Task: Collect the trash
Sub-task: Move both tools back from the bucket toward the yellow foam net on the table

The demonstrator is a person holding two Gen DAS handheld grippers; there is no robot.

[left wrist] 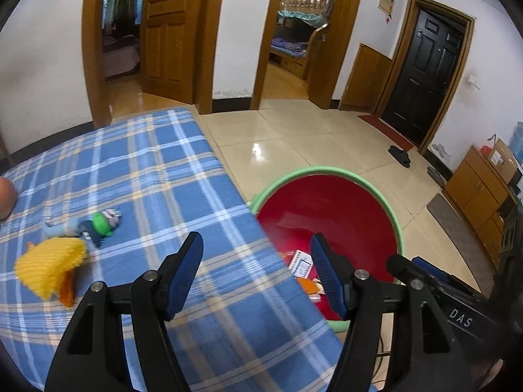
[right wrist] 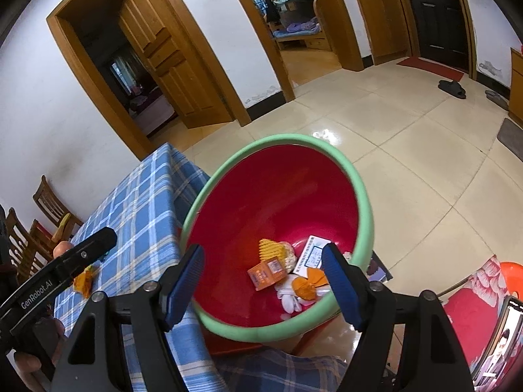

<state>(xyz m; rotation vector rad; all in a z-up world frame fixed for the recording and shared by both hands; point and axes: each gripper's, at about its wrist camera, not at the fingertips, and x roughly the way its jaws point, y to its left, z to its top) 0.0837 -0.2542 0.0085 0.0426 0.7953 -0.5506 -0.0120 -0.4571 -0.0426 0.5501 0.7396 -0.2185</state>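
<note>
A red bin with a green rim (right wrist: pixel 362 196) stands on the floor beside the table; it also shows in the left wrist view (left wrist: pixel 369 186). Inside lie an orange carton (right wrist: pixel 266 274), a yellow ridged piece (right wrist: pixel 271 250), a printed card (right wrist: pixel 310 254), orange peel (right wrist: pixel 309 284) and white scraps. My right gripper (right wrist: pixel 263 269) is open and empty above the bin. My left gripper (left wrist: pixel 256 254) is open and empty over the table's right edge. On the blue plaid tablecloth (left wrist: pixel 157 176) lie a yellow and orange wrapper (left wrist: pixel 49 269) and a small doll-like toy (left wrist: pixel 94 225).
A round orange thing (left wrist: pixel 5 196) sits at the table's far left. Wooden chairs (right wrist: pixel 29 228) stand behind the table. Tiled floor (right wrist: pixel 408 137) stretches to open doorways, a black door (left wrist: pixel 425 75), slippers (left wrist: pixel 400 155) and a low wooden cabinet (left wrist: pixel 480 192). A red stool (right wrist: pixel 510 277) is at right.
</note>
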